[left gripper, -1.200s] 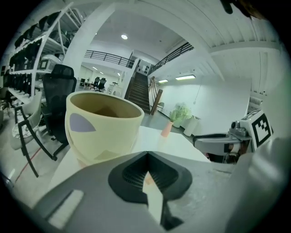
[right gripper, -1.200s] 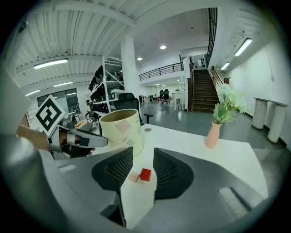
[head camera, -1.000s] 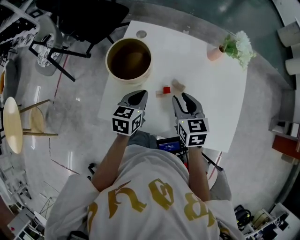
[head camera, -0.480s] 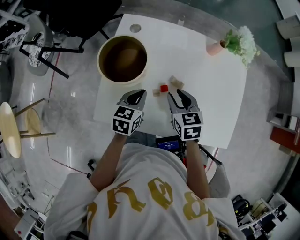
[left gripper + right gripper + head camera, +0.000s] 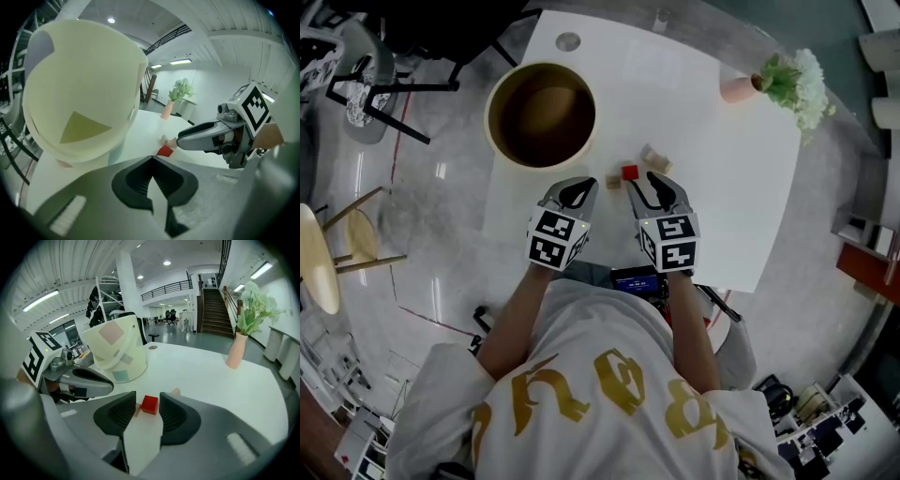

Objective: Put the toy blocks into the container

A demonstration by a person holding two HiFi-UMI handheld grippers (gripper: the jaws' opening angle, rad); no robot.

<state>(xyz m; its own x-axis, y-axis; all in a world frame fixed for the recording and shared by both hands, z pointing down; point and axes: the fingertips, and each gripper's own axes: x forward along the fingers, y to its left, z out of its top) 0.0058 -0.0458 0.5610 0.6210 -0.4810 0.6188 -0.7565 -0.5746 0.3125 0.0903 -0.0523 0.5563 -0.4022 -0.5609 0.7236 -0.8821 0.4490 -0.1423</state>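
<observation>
Find right gripper (image 5: 147,397) with jaws wide apart, just now opening further, pads pressing on nothing. See red block (image 5: 150,405) on the table at the far end of the gap, between the two tips and clear of both pads. Spot small tan block (image 5: 137,408) close against the red one's left side, mostly hidden behind the left-hand jaw; cannot tell whether touching. Spot second tan block (image 5: 176,392) peeking over the right-hand jaw.

Find left gripper (image 5: 150,161) with jaw tips pressed together and nothing between them. See red block (image 5: 164,151) just beyond those tips, slightly right of frame centre.

From the head view, locate left gripper (image 5: 575,194) and right gripper (image 5: 654,187) side by side at frame centre, over the near part of white table (image 5: 722,187), both pointing toward the frame top. Place red block (image 5: 629,172) just up-left of the right gripper's tips, small tan block (image 5: 613,182) between the two grippers, and second tan block (image 5: 655,159) just above the right gripper.

Note container (image 5: 491,112), round and cream, upright at upper left of centre by the table's left edge, near the left gripper and apart from all three blocks. Same container fills the upper left of the left gripper view (image 5: 84,93) and stands left of centre in the right gripper view (image 5: 117,352).

Log pink vase (image 5: 736,89) with green plant at the table's upper right, well apart from the blocks.
</observation>
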